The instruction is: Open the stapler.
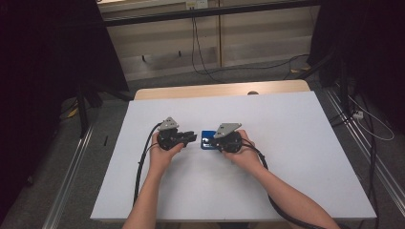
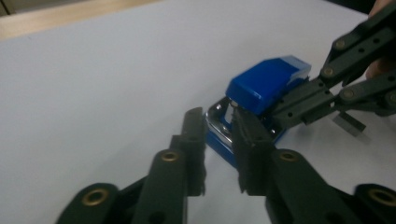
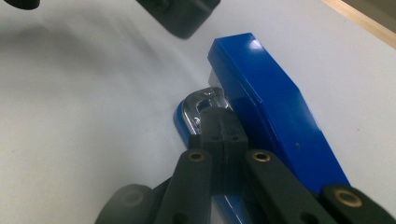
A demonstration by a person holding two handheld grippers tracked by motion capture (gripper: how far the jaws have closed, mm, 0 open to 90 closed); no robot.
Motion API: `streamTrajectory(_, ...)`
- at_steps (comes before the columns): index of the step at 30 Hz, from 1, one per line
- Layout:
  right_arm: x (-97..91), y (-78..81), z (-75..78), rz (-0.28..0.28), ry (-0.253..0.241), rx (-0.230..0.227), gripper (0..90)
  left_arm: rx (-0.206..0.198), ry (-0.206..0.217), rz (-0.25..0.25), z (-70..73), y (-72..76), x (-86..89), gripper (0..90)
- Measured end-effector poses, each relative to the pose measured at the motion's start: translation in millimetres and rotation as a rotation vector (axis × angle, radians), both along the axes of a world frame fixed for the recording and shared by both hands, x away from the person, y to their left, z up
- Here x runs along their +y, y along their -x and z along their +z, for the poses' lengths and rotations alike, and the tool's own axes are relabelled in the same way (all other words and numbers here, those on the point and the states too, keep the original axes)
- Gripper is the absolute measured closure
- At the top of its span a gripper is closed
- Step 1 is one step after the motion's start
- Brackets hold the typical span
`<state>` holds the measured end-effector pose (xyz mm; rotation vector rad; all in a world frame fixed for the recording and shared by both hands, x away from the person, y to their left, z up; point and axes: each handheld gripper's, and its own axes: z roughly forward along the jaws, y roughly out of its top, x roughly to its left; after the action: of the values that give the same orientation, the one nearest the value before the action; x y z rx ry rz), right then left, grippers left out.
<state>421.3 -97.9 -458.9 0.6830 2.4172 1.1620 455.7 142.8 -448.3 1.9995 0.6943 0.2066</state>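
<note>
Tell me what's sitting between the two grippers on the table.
A blue stapler lies between the left gripper and the right gripper, on the white table, as seen in the high view.

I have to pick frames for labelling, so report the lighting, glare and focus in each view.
High view: dim, dark at both sides, the white table evenly lit, the stapler small. Left gripper view: near jaws soft, stapler fairly sharp, faint glare on its chrome. Right gripper view: bright highlight on the stapler's blue top, near links blurred.

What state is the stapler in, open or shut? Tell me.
Open: the stapler's blue top is lifted off its base, baring the metal tray; the right gripper sits shut on it.
</note>
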Motion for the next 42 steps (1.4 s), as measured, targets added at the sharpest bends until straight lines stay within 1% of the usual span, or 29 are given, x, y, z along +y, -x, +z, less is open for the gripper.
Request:
streamTrajectory(1, 0.0, 0.0, 0.0, 0.000, 0.000, 0.000, 90.0, 0.006, -0.006, -0.008, -1.1, 0.0, -2.0, 79.3)
streamTrajectory(2, -0.2, -0.3, 0.0, -0.006, -0.010, 0.012, 90.0, 0.016, -0.009, -0.022, -3.9, -1.1, -5.5, 84.0)
streamTrajectory(3, -0.2, -0.4, 0.1, -0.006, -0.011, 0.013, 90.0, 0.027, -0.005, -0.026, -5.4, -1.2, -7.3, 85.8)
streamTrajectory(5, -0.2, -0.3, 0.0, -0.006, -0.011, 0.013, 90.0, 0.028, -0.010, -0.030, -6.5, -1.9, -8.6, 87.5)
streamTrajectory(7, -0.6, -0.4, -0.2, -0.006, -0.016, 0.018, 90.0, 0.033, -0.017, -0.049, -8.5, -3.5, -12.3, 89.6)
streamTrajectory(9, -0.9, -0.6, -0.4, -0.007, -0.020, 0.019, 90.0, 0.039, -0.011, -0.049, -8.8, -3.3, -14.1, 90.0)
streamTrajectory(10, -0.9, -0.5, -0.4, -0.013, -0.026, 0.025, 90.0, 0.041, -0.011, -0.057, -9.1, -3.8, -16.1, 90.0)
streamTrajectory(11, -0.9, -0.5, -0.3, -0.011, -0.024, 0.024, 90.0, 0.038, -0.018, -0.051, -9.3, -5.1, -16.5, 90.0)
streamTrajectory(12, -0.8, -0.4, -0.2, -0.013, -0.023, 0.025, 90.0, 0.050, -0.007, -0.049, -9.9, -5.6, -16.2, 90.0)
streamTrajectory(13, -0.8, -0.4, -0.2, -0.013, -0.023, 0.025, 90.0, 0.050, -0.007, -0.049, -9.9, -5.6, -16.2, 90.0)
streamTrajectory(14, -0.7, -0.5, 0.1, -0.014, -0.021, 0.028, 90.0, 0.068, -0.007, -0.040, -11.0, -6.6, -15.8, 90.0)
streamTrajectory(17, -0.8, -0.9, 0.2, -0.014, -0.022, 0.030, 90.0, 0.067, -0.002, -0.037, -11.1, -6.6, -16.5, 90.0)
streamTrajectory(19, -0.9, -0.9, 0.2, -0.015, -0.024, 0.032, 90.0, 0.050, 0.001, -0.052, -9.9, -7.0, -15.5, 90.0)
streamTrajectory(21, -1.1, -0.9, 0.1, -0.016, -0.026, 0.035, 90.0, 0.063, 0.027, -0.048, -9.0, -7.5, -14.7, 89.3)
streamTrajectory(23, -1.5, -0.5, -0.7, -0.019, -0.035, 0.036, 90.0, 0.061, 0.042, -0.041, -6.7, -7.6, -15.1, 89.1)
streamTrajectory(27, -1.7, -0.4, -0.5, -0.021, -0.028, 0.029, 90.0, 0.044, 0.061, -0.045, 0.5, -8.2, -16.8, 89.2)
streamTrajectory(28, -1.9, -0.5, -0.6, -0.023, -0.032, 0.032, 90.0, 0.049, 0.070, -0.040, 2.1, -8.6, -17.4, 89.4)
streamTrajectory(29, -1.9, -0.5, -0.6, -0.023, -0.032, 0.032, 90.0, 0.058, 0.088, -0.036, 3.3, -8.7, -18.3, 89.4)
streamTrajectory(32, -1.6, -0.5, -0.3, -0.024, -0.031, 0.032, 90.0, 0.058, 0.114, -0.031, 6.7, -10.7, -19.5, 90.0)
streamTrajectory(34, -1.0, -0.3, -0.2, -0.026, -0.024, 0.027, 90.0, 0.055, 0.119, -0.033, 8.5, -11.4, -20.3, 90.0)
streamTrajectory(39, -0.2, -0.5, -0.1, -0.034, -0.027, 0.026, 90.0, 0.043, 0.120, -0.040, 11.9, -10.4, -21.7, 90.0)
streamTrajectory(40, -0.1, -0.8, -0.1, -0.038, -0.031, 0.029, 90.0, 0.039, 0.116, -0.040, 13.0, -10.1, -22.1, 90.0)
streamTrajectory(41, 0.0, -0.4, 0.7, -0.050, -0.040, 0.024, 90.0, 0.038, 0.129, -0.038, 13.6, -9.5, -23.2, 90.0)
streamTrajectory(42, -0.2, 0.2, 1.6, -0.055, -0.065, 0.022, 90.0, 0.030, 0.121, -0.046, 14.8, -9.9, -22.9, 90.0)
